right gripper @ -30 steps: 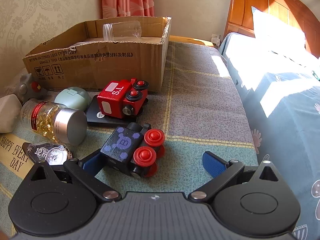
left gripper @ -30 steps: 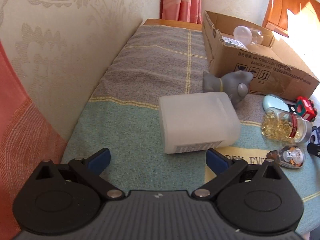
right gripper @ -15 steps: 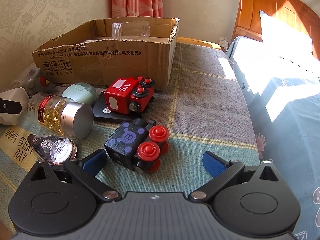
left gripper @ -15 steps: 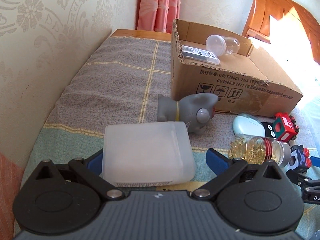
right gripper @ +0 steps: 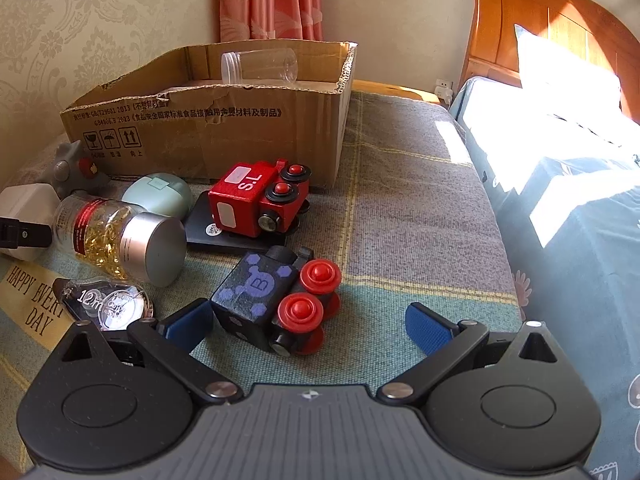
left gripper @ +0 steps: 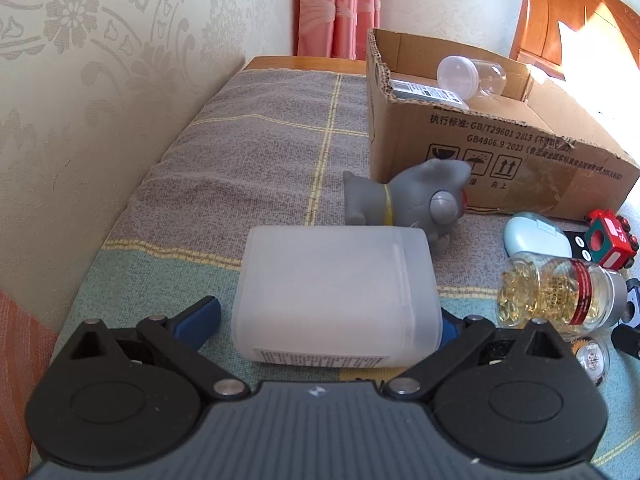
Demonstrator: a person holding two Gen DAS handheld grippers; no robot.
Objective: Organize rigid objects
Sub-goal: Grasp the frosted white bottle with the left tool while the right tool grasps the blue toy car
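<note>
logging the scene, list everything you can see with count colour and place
box: 1, brown, back of the blanket
clear jar: 1, in box
white tub: 1, on its side between the left fingers
cat toy: 1, grey, before box
capsule bottle: 1, yellow pills, silver cap
green case: 1, by box
red train: 1, on a black slab
black train: 1, red wheels, between the right fingers
tape: 1, clear
left gripper: open
right gripper: open

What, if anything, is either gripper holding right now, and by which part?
Nothing is held: the left gripper is open around the white plastic container, and the right gripper is open.
</note>
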